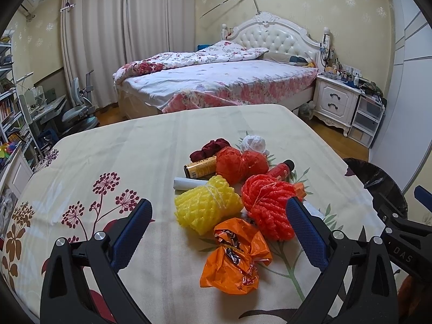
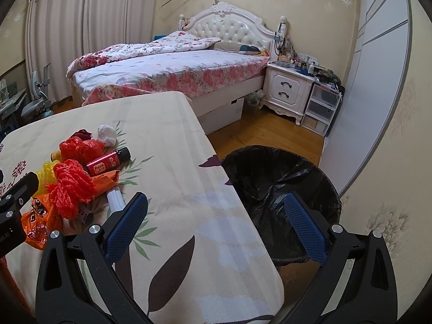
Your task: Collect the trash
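Holding both tools empty, you have the left gripper [image 1: 218,232] spread wide over the trash pile on the table [image 1: 108,156], with the orange wrapper [image 1: 237,256] and yellow foam net [image 1: 206,206] between its fingers; your right gripper [image 2: 216,226] gapes just as wide, straddling the table edge and the black-lined bin [image 2: 283,186]

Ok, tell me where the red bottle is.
The red bottle lies on the table, right side of the trash pile, between the white crumpled paper and red foam net.
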A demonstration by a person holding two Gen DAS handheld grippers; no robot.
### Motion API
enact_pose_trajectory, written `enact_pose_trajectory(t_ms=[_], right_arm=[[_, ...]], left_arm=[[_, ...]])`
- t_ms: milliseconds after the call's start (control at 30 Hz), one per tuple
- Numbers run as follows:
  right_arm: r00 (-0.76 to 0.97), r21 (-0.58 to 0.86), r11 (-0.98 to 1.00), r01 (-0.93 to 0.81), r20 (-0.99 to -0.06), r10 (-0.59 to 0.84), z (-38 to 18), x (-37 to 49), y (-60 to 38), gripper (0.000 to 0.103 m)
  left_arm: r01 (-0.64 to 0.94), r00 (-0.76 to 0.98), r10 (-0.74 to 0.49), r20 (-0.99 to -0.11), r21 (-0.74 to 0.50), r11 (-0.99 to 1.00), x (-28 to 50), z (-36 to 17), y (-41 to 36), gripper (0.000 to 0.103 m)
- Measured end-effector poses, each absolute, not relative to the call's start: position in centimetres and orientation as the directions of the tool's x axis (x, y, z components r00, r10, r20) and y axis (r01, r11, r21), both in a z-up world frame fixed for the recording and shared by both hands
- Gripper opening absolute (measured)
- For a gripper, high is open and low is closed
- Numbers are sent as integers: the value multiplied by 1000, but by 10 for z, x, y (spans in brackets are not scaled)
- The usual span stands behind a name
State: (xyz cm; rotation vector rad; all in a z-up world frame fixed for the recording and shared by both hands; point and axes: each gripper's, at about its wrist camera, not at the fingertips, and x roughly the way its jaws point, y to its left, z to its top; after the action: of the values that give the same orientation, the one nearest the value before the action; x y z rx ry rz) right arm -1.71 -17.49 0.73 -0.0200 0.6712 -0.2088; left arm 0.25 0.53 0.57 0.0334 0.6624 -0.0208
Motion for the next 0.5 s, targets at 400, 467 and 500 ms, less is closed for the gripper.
enact_pose_trajectory(t_ms=[400, 467, 500], right_arm=[[756, -86, 978, 188, -623, -200, 1, -15, -175, 99], [757, -86, 978, 188, -622, -200, 1, -15, -175, 99], [756, -86, 978, 188, -623, -201, 0, -15, -174, 99]], left_arm=[[33, 784, -8, -620, 29, 999, 3, -5, 5, 97], [34, 784, -8, -621, 30, 999, 3, -6, 4, 97], [34, 784, -8, -621, 30, 999, 3, -5, 4, 97]])
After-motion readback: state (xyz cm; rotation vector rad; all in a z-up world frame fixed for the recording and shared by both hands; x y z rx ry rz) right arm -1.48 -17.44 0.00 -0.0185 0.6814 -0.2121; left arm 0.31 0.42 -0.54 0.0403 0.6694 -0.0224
